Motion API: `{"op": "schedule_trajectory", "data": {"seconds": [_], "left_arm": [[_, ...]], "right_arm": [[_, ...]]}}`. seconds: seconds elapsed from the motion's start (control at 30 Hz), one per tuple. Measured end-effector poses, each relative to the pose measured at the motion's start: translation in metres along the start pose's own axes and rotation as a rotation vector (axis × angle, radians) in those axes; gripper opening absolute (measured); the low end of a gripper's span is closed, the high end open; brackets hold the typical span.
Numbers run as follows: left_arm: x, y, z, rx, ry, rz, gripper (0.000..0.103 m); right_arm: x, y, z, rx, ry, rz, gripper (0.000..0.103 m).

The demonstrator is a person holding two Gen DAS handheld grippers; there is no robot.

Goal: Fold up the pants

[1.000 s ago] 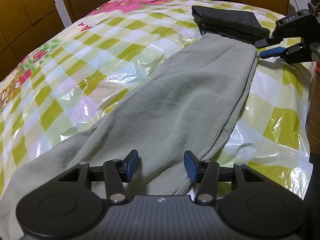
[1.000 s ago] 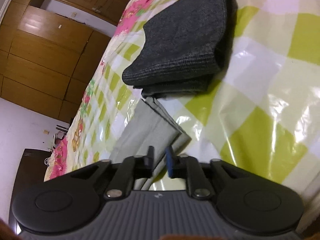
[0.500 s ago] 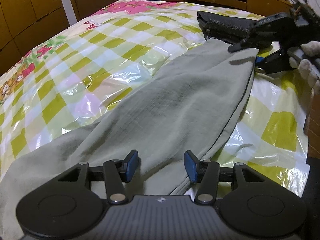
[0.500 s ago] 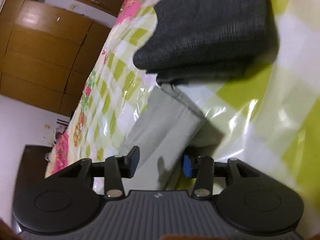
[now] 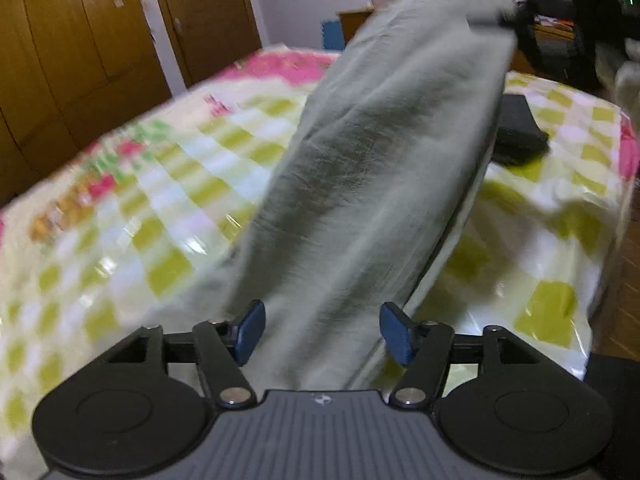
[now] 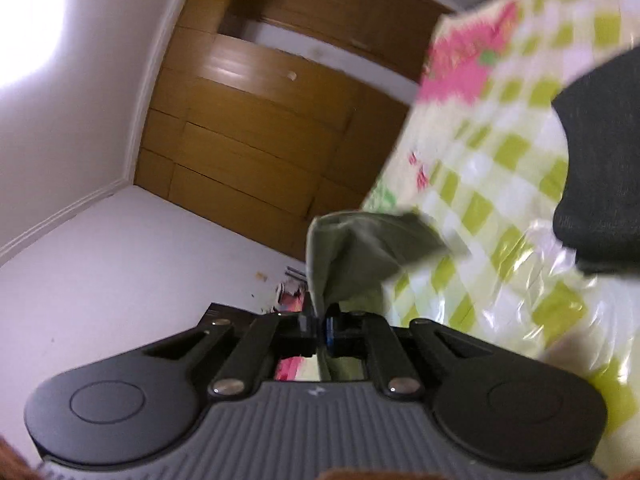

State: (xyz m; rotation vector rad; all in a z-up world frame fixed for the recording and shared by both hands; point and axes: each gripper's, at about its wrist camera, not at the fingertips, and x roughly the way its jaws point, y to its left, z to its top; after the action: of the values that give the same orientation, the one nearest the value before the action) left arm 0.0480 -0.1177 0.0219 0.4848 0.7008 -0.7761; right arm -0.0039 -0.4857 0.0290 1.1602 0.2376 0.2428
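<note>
Grey-green pants [image 5: 380, 180] stretch from just in front of my left gripper [image 5: 323, 332] up to the top right, where the far leg end hangs in the air off the bed. My left gripper's jaws are opening; the cloth runs between the blue pads [image 5: 250, 330] but they do not press it. My right gripper [image 6: 318, 326] is shut on the leg end [image 6: 360, 256], pinching a bunched fold. In the left wrist view the right gripper [image 5: 560, 4] is a dark blur at the lifted end.
A bed with a green-checked, flowered plastic cover [image 5: 120, 240] lies under the pants. A folded dark grey garment [image 5: 516, 128] sits on it at the far right, also seen as the dark garment [image 6: 600, 160]. Wooden wardrobes [image 5: 80, 60] stand behind. The bed's right edge [image 5: 600, 280] is close.
My right gripper closed on the pant leg's end and raised it off the bed. My left gripper's jaws spread wider and it rose a little.
</note>
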Motion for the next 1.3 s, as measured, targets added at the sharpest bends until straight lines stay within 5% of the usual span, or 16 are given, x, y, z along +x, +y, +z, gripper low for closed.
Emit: {"op": "schedule_trajectory", "data": {"seconds": [0.07, 0.2, 0.3, 0.43, 0.6, 0.83, 1.03, 1.13, 1.2, 1.3], "left_arm": [[0.023, -0.006, -0.012, -0.013, 0.065, -0.035, 0.075], [0.036, -0.013, -0.023, -0.016, 0.11, -0.077, 0.075], [0.03, -0.009, -0.023, -0.017, 0.096, -0.086, 0.075], [0.022, 0.003, -0.026, -0.041, 0.075, -0.089, 0.075], [0.032, 0.007, -0.039, -0.085, 0.138, -0.178, 0.076], [-0.001, 0.013, -0.048, -0.08, 0.118, -0.194, 0.076], [-0.003, 0.035, -0.05, -0.124, 0.087, -0.162, 0.077], [0.011, 0.038, -0.064, -0.168, 0.175, -0.248, 0.08], [0.005, 0.032, -0.069, -0.114, 0.169, -0.231, 0.08], [-0.006, 0.04, -0.063, -0.148, 0.13, -0.258, 0.08]], "right_arm": [[-0.018, -0.027, -0.011, 0.046, -0.009, -0.112, 0.006], [-0.038, -0.108, -0.033, 0.175, 0.059, -0.502, 0.009], [-0.057, -0.105, -0.034, 0.159, 0.021, -0.557, 0.011], [-0.059, -0.064, -0.018, -0.107, 0.004, -0.672, 0.014], [0.004, -0.028, -0.024, -0.231, 0.169, -0.508, 0.034], [0.112, -0.005, -0.112, -0.359, 0.711, -0.236, 0.033], [0.139, 0.004, -0.161, -0.507, 0.95, -0.201, 0.034], [0.147, -0.006, -0.183, -0.421, 1.118, -0.221, 0.031], [0.136, -0.013, -0.189, -0.332, 1.184, -0.251, 0.031], [0.138, 0.003, -0.169, -0.328, 1.148, -0.232, 0.034]]}}
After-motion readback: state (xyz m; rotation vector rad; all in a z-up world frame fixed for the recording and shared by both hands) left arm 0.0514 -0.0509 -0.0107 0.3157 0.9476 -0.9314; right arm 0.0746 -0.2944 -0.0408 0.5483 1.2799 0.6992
